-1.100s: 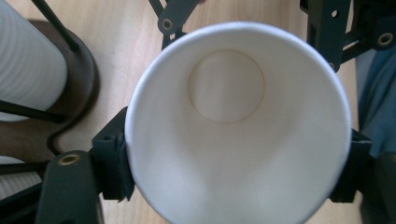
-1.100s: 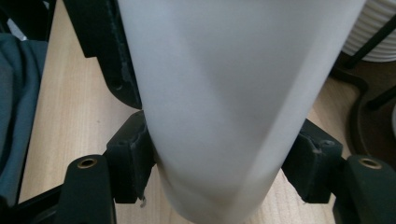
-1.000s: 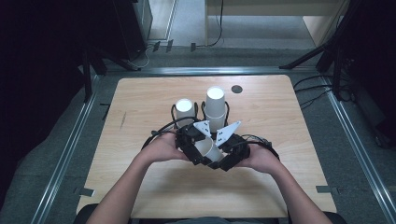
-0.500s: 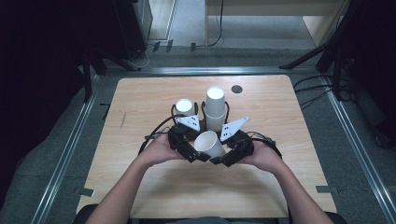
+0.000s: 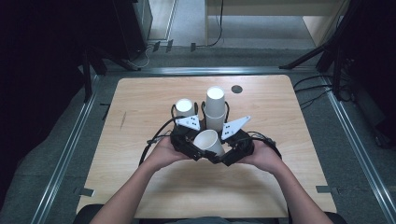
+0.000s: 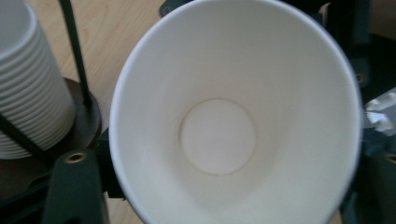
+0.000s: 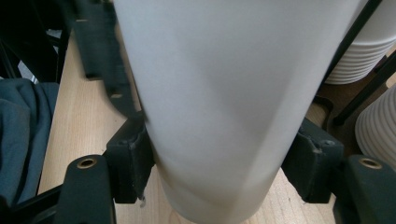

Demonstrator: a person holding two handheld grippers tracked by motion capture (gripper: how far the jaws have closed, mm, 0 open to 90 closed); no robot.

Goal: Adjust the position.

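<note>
Now, cup (image 5: 208,141): held mid-frame; light, thin, easily squashed.
Right gripper (image 5: 223,150): closed on cup sides.
Left gripper (image 5: 196,150): grip cannot be told.
Hold: low sides, gently.

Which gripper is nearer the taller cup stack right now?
Right. The right gripper sits just below the taller cup stack, its grey plate almost beside it. The left gripper lies further left, under the shorter stack. Both flank the loose cup.
</note>
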